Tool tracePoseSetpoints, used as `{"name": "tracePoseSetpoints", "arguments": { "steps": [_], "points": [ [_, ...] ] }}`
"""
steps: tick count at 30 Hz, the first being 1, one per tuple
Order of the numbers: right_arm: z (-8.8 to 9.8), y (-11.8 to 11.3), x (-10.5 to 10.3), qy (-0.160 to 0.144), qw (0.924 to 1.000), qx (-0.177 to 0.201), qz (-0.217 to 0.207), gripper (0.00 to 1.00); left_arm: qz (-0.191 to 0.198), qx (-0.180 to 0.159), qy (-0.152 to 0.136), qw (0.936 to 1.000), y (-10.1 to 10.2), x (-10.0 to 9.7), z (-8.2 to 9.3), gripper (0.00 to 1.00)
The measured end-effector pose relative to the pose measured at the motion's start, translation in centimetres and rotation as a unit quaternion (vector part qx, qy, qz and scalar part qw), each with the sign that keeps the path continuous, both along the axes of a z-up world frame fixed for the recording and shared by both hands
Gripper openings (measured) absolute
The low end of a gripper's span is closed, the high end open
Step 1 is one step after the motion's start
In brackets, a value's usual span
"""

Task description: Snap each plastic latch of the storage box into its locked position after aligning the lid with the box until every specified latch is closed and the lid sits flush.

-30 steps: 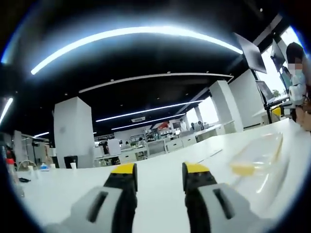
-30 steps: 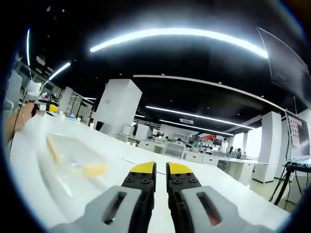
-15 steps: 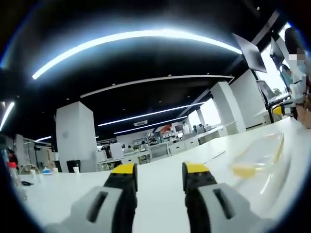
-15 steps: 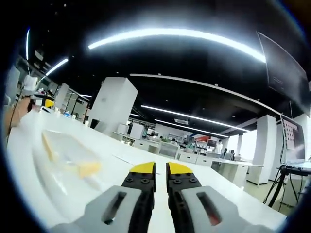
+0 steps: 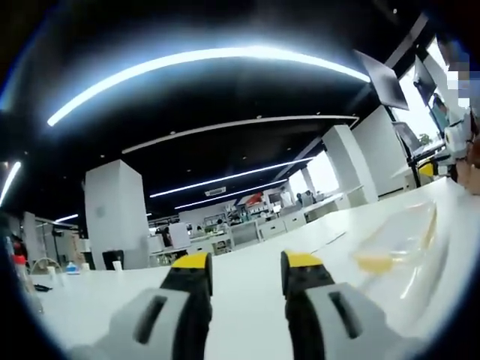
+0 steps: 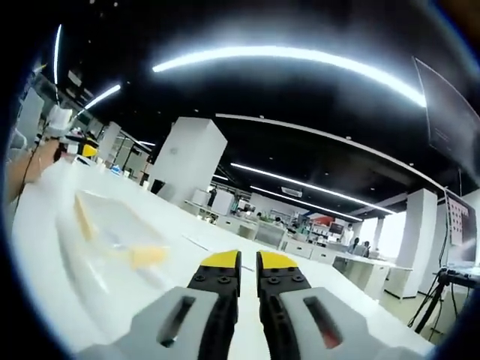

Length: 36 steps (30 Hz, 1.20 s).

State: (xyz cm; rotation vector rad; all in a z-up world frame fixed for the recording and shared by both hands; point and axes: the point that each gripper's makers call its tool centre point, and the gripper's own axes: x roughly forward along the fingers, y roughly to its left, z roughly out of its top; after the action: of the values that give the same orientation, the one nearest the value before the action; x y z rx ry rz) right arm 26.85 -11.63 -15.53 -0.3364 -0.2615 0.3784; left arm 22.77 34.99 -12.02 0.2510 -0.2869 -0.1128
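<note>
A clear plastic storage box [image 5: 401, 240] with yellow latches lies on the white table, off to the right in the left gripper view. My left gripper [image 5: 246, 262] stands open over bare table, well left of the box, with nothing between its yellow-tipped jaws. In the right gripper view the same box [image 6: 116, 232] lies to the left, one yellow latch [image 6: 148, 256] facing me. My right gripper [image 6: 248, 261] is shut with only a thin slit between the jaws, holding nothing, right of the box.
The white table [image 5: 247, 296] stretches ahead under both grippers. A person [image 5: 457, 127] stands at its far right end in the left gripper view; a hand [image 6: 30, 169] shows at the far left in the right gripper view. Desks and white pillars fill the room beyond.
Both views have shifted a little with the hands. The box and the jaws stand as before.
</note>
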Motion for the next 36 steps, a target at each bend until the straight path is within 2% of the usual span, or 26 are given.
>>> {"name": "tracePoseSetpoints", "arguments": {
  "steps": [3, 7, 11, 14, 20, 23, 29, 33, 36],
  "points": [
    [-0.7, -0.1, 0.6, 0.016, 0.9997, -0.014, -0.01, 0.07, -0.001, 0.004, 0.003, 1.0, -0.2, 0.2, -0.1, 0.36],
    [-1.1, 0.6, 0.5, 0.017, 0.9993, -0.032, 0.001, 0.07, 0.003, 0.019, 0.014, 0.9997, -0.6, 0.6, -0.6, 0.35],
    [-1.8, 0.9, 0.8, 0.023, 0.9979, -0.06, -0.003, 0.07, 0.004, 0.028, 0.01, 0.9995, -0.8, 0.5, -0.5, 0.35],
    [-2.5, 1.4, 0.9, 0.04, 0.9964, -0.075, 0.004, 0.07, 0.003, 0.028, 0.009, 0.9996, -0.9, 0.5, -0.4, 0.35],
    [-3.0, 1.6, 0.9, 0.042, 0.9947, -0.094, -0.001, 0.07, 0.005, 0.027, 0.004, 0.9996, -0.8, 0.3, -0.2, 0.35],
    [-2.8, 1.4, 0.9, 0.039, 0.995, -0.092, -0.005, 0.07, 0.005, 0.027, 0.003, 0.9996, -0.8, 0.2, -0.2, 0.35],
    [-1.8, 0.0, 0.9, 0.032, 0.9981, -0.049, -0.021, 0.08, 0.004, 0.024, 0.0, 0.9997, -0.8, 0.0, -0.1, 0.35],
    [-0.9, -0.5, 0.6, 0.022, 0.9997, -0.006, -0.01, 0.12, 0.004, 0.023, -0.001, 0.9997, -0.7, -0.1, -0.1, 0.35],
    [-0.6, -0.6, 0.5, 0.017, 0.9998, 0.002, -0.011, 0.15, 0.005, 0.024, 0.002, 0.9997, -0.7, -0.1, -0.2, 0.35]
  ]
}}
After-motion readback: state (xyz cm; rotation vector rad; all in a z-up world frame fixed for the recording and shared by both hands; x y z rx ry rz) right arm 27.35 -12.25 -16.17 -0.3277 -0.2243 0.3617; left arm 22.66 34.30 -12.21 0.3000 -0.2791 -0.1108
